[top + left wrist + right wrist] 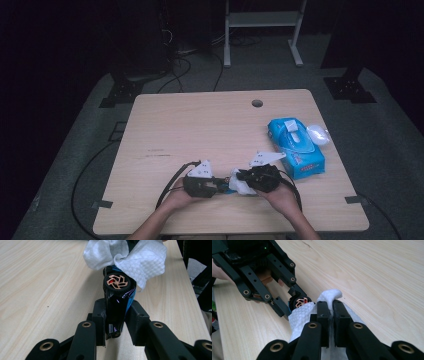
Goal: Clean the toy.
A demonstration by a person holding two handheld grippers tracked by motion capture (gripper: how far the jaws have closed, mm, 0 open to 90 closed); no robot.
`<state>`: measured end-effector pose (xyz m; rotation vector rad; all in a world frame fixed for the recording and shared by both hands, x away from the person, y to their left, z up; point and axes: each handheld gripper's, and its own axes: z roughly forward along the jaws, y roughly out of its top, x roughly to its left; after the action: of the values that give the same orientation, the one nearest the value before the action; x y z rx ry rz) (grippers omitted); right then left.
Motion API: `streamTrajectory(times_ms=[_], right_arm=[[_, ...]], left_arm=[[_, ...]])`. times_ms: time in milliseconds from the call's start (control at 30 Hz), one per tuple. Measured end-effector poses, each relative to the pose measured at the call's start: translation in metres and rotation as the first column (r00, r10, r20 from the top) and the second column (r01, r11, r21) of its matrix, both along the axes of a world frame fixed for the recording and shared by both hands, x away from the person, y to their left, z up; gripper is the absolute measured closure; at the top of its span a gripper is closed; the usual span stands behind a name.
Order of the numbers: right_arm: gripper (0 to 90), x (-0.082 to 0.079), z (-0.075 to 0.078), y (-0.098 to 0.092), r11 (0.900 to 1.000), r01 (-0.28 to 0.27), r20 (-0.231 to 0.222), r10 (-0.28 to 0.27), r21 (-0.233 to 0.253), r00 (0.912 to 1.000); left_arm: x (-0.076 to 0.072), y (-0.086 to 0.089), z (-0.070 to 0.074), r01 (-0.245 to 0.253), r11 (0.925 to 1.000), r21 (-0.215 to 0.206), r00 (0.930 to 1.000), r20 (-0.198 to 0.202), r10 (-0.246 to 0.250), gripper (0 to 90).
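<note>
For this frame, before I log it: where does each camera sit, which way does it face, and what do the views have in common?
High view: fixed above the person's side, facing forward and down on the table; forearms, left gripper and right gripper enter from below.
Left gripper view: rides the left gripper, looking along its jaws at the clamped toy car.
Right gripper view: rides the right gripper, looking along jaws pinching the white wipe; the left gripper shows beyond.
Shared: both gripper views show car and wipe.
</note>
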<state>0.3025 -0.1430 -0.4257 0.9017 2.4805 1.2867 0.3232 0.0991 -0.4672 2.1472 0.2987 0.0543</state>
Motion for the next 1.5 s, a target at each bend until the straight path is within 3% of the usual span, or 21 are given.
streamTrajectory(times_ms=[200,267,367,500,600,800,933,1033,1167,1400,1500], right_arm=[[84.7,0.003,0.002,0.007,1.0,0.012,0.01,-0.012,0.0,0.9999],[84.7,0.004,0.004,0.012,1.0,0.0,0.008,0.0,0.022,1.0],[84.7,0.007,0.005,0.025,1.0,-0.025,0.015,0.025,0.012,0.9996],[84.6,0.014,0.006,0.038,0.999,-0.035,0.019,0.035,0.019,0.9992],[84.7,0.021,0.007,0.043,0.999,-0.028,0.016,0.027,0.034,0.9995],[84.7,0.032,0.004,0.053,1.0,-0.02,0.02,0.02,0.016,0.9996],[84.6,0.037,0.003,0.044,1.0,0.0,0.014,0.0,0.011,0.9999],[84.6,0.04,0.005,0.029,0.998,0.053,0.032,-0.052,-0.021,0.9981],[84.6,0.042,0.004,0.017,0.995,0.097,0.016,-0.097,-0.005,0.9951],[84.6,0.034,0.002,0.046,1.0,0.009,0.036,-0.009,0.011,0.9993],[84.6,0.035,0.001,0.043,1.0,0.008,0.03,-0.009,0.016,0.9995]], left_arm=[[0.004,0.002,0.0,-0.007,1.0,-0.006,1.0,-0.002,0.007,70.5],[0.006,0.002,0.0,-0.009,0.9999,-0.009,0.9999,0.008,0.009,70.5],[0.006,0.003,0.001,-0.002,1.0,0.001,0.9996,0.029,0.002,70.6],[0.012,0.011,0.004,-0.024,0.9992,-0.03,0.9987,0.043,0.026,71.8],[0.017,0.017,0.005,-0.043,0.9987,-0.026,0.9967,0.067,0.045,72.0],[0.023,0.024,0.001,-0.063,0.9977,-0.022,0.9959,0.063,0.065,72.0],[0.024,0.025,0.0,-0.06,0.9981,-0.017,0.9958,0.068,0.061,72.0],[0.024,0.026,-0.001,-0.062,0.9979,-0.02,0.996,0.064,0.063,72.0],[0.024,0.026,-0.001,-0.06,0.9979,-0.021,0.996,0.064,0.062,72.0],[0.025,0.028,-0.001,-0.065,0.9976,-0.025,0.9963,0.055,0.066,72.0],[0.025,0.028,-0.001,-0.061,0.9979,-0.02,0.9962,0.061,0.062,72.0]])
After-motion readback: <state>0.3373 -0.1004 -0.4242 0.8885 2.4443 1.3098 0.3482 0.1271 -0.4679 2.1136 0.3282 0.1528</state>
